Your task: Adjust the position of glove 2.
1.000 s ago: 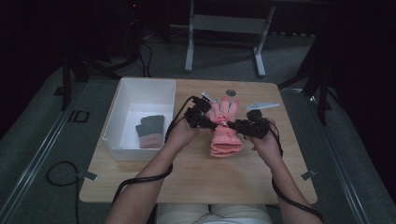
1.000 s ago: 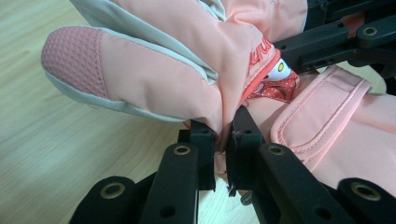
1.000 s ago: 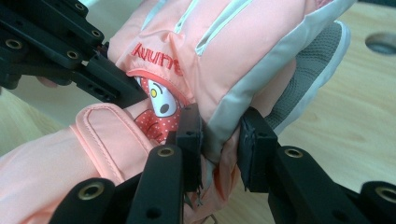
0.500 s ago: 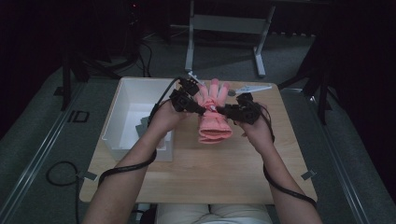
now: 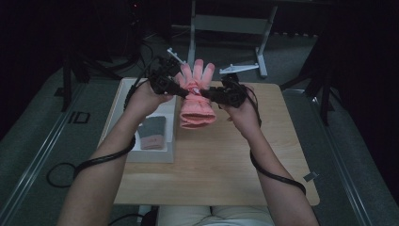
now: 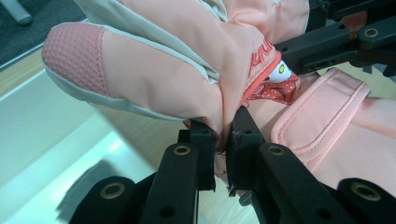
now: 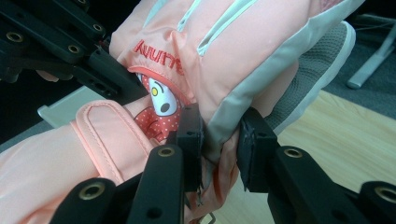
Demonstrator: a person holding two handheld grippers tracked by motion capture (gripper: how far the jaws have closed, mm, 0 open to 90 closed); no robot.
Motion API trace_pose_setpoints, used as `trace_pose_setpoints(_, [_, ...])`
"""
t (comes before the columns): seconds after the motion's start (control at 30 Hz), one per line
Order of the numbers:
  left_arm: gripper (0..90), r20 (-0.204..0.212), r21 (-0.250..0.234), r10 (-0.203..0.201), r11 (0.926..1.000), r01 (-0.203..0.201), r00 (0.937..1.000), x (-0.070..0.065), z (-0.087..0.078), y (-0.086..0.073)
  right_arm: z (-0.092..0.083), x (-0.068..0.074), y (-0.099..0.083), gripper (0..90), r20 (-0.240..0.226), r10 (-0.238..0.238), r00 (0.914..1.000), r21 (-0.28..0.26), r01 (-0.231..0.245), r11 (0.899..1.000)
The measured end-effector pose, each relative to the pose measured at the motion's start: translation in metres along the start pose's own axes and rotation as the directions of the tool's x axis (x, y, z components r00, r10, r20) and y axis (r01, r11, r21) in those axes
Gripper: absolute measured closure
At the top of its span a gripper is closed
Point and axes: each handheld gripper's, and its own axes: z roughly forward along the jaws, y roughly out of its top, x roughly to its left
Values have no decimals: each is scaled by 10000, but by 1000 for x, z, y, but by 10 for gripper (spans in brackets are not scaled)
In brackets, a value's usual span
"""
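Pink glove (image 5: 195,96) held up above the table (image 5: 226,155), fingers up, left gripper (image 5: 181,90) and right gripper (image 5: 207,94) each clamped on its fabric from opposite sides, white bin (image 5: 136,150) below left.

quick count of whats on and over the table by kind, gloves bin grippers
pink gloves: 1, held up between both grippers
grey gloves: 1, lying in the bin
white bins: 1
grippers: 2, left gripper and right gripper, each shut on the pink glove
total: 5
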Motion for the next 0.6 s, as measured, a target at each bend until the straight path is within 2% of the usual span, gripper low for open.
trace_pose_setpoints(0.13, [822,-249,211,-80,9997,85,9997,12,-18,-3,12,13,14,731,-133,-84,9999,-48,84,10000])
trace_pose_setpoints(0.3, [823,-591,279,-312,9991,329,9978,27,-35,-15,32,30,28,731,-334,-201,9992,-50,200,9998])
trace_pose_setpoints(0.5, [822,-1083,476,-580,9968,635,9924,45,-47,-37,61,49,34,731,-639,-190,9978,46,194,9998])
trace_pose_setpoints(0.6, [822,-1238,547,-886,9939,959,9884,57,-50,-49,78,58,36,731,-771,-162,9969,146,174,9997])
